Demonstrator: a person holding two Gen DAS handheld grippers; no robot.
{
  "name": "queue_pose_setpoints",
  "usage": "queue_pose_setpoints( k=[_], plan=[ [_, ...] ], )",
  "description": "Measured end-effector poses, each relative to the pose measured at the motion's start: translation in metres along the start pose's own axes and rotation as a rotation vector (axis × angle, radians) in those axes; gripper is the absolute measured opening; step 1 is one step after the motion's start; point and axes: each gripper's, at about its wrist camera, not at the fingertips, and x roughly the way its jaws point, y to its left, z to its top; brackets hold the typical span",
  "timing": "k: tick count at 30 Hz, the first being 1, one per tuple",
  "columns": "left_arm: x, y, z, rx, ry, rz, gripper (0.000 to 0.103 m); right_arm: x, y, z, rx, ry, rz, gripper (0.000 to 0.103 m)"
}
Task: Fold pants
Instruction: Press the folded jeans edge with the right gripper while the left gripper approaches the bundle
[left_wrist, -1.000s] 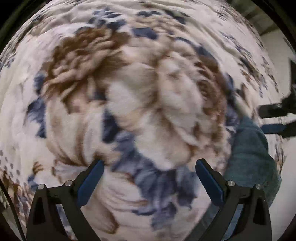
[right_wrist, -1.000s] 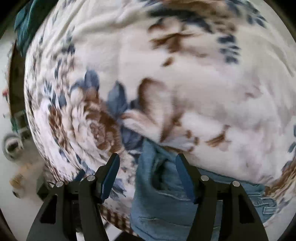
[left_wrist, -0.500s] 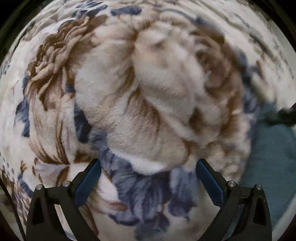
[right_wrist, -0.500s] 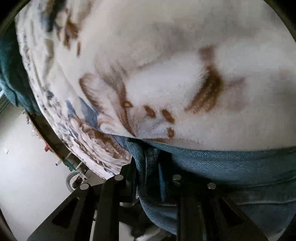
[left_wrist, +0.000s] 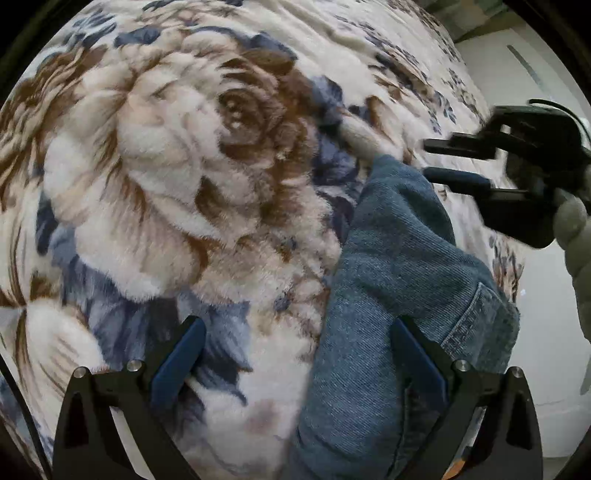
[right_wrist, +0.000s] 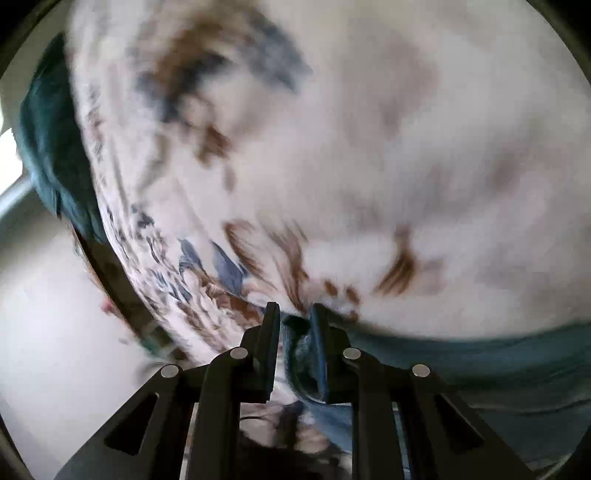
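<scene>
Blue denim pants (left_wrist: 391, 295) lie bunched on a fluffy floral blanket (left_wrist: 177, 177). In the left wrist view my left gripper (left_wrist: 295, 358) is open, low over the blanket, with its right finger resting on the denim. My right gripper (left_wrist: 458, 162) shows at the far right of that view, above the pants' far end. In the right wrist view the right gripper (right_wrist: 295, 321) is nearly closed on a fold of the pants (right_wrist: 480, 358), which run off to the right.
The floral blanket (right_wrist: 369, 147) covers a bed and fills both views. A dark teal cloth (right_wrist: 51, 147) lies at the bed's far left edge. Pale floor (right_wrist: 55, 314) shows beside the bed.
My right gripper has closed from open onto the denim edge and lifted it. My left gripper has shifted right, so the pants now lie under its right finger.
</scene>
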Motion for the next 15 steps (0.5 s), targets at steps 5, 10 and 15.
queue_pose_setpoints(
  k=[5, 10, 15],
  plan=[
    [-0.008, 0.013, -0.01, -0.014, 0.004, 0.002, 0.102, 0.028, 0.053, -0.032, -0.41, 0.185, -0.309, 0.059],
    [-0.003, -0.003, -0.007, 0.005, 0.011, 0.002, 0.102, 0.029, 0.035, -0.027, -0.274, 0.126, -0.268, 0.007],
    [-0.002, -0.002, -0.006, -0.017, 0.017, -0.026, 0.102, 0.006, -0.024, -0.015, 0.077, 0.123, 0.046, 0.006]
  ],
)
